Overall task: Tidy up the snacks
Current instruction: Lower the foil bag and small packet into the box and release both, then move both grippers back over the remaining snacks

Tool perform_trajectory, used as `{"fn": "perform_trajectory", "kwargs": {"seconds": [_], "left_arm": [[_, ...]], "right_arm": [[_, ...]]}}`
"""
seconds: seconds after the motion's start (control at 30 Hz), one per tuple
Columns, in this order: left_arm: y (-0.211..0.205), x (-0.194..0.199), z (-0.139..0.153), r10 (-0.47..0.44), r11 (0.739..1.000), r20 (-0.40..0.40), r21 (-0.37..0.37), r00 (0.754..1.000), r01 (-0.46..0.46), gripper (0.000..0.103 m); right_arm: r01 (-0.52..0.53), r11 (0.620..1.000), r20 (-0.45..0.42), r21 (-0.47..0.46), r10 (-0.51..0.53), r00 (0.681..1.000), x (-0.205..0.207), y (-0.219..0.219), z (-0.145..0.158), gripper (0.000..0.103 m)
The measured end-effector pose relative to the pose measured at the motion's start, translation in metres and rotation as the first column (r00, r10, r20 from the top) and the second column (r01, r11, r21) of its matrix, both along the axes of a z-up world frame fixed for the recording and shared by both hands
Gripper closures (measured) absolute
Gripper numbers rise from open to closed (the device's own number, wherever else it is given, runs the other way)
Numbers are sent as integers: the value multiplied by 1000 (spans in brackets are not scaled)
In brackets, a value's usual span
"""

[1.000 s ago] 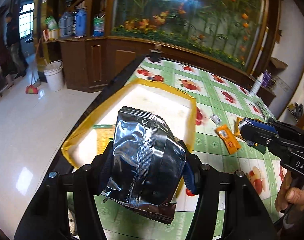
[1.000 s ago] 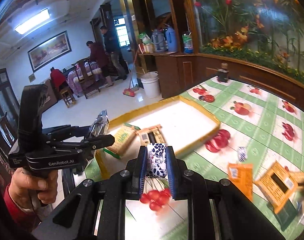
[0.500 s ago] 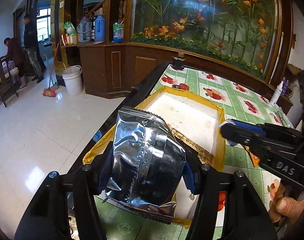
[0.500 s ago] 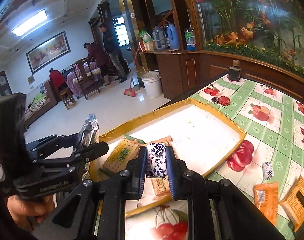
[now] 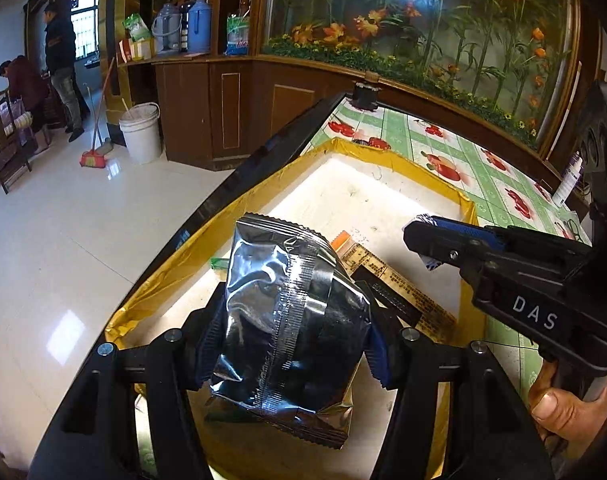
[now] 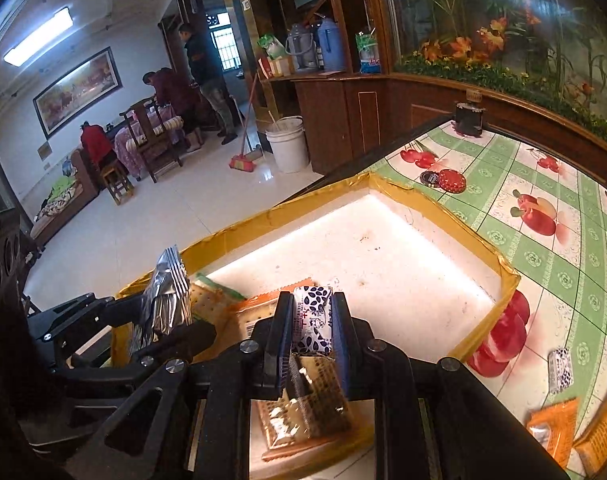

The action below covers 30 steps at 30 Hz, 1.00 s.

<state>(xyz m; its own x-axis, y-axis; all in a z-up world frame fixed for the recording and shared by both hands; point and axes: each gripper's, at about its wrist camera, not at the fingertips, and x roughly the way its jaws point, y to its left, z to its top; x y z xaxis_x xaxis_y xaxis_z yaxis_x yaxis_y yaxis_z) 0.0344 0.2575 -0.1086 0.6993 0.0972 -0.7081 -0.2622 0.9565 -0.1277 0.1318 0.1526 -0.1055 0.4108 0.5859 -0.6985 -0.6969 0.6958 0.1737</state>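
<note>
A crinkled silver foil snack bag stands upright in my left gripper, which is shut on its sides above the near end of the yellow-walled white tray. My right gripper is shut on a small white candy with a dark leaf print, just over cracker packs lying in the tray. In the left wrist view the right gripper reaches in from the right over a long cracker pack. In the right wrist view the left gripper and its bag are at the left.
The tray sits at the left edge of a table with a green checked fruit tablecloth; beyond that edge is tiled floor. Loose on the cloth are a patterned candy, orange packets, a red round tin and a dark jar.
Both grippers have come lower and in over the tray. The right one moved from above the tablecloth to above the cracker packs. Both grips are unchanged.
</note>
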Motion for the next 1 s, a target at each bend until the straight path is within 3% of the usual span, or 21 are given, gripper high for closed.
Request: {"fn": "perform_trajectory", "kwargs": {"seconds": [0.23,0.33,0.37,0.4,0.5,0.63,0.77,1.0], "left_arm": [[-8,-2,1,-21,999,-3,41,1000,22,43],[-18,-7,5,-8,992,19,124,1000,6,37],[-22,-10,7,-2,988,30,156,1000,-3,32],[-27,-15,11,2,981,55,193,998,-12,30],[-34,-34,22,4,969,157,244,988,-43,29],[-35,-59,42,-5,974,289,216,957,-60,25],[-49,-79,63,-40,970,386,235,922,-56,24],[-100,-105,97,-164,940,500,342,851,-20,18]], "right_arm": [[22,999,-19,-29,-23,1000,11,2,-15,80],[30,999,-9,-17,-30,999,11,-3,-11,56],[43,999,10,-18,-43,999,8,-6,-8,41],[55,998,31,-16,-54,998,4,-10,-2,32],[69,998,87,12,-70,994,-9,-29,15,32],[96,992,165,86,-109,980,-37,-67,39,30],[132,982,278,134,-165,946,-68,-105,64,21],[222,963,494,154,-270,827,-128,-161,93,14]]}}
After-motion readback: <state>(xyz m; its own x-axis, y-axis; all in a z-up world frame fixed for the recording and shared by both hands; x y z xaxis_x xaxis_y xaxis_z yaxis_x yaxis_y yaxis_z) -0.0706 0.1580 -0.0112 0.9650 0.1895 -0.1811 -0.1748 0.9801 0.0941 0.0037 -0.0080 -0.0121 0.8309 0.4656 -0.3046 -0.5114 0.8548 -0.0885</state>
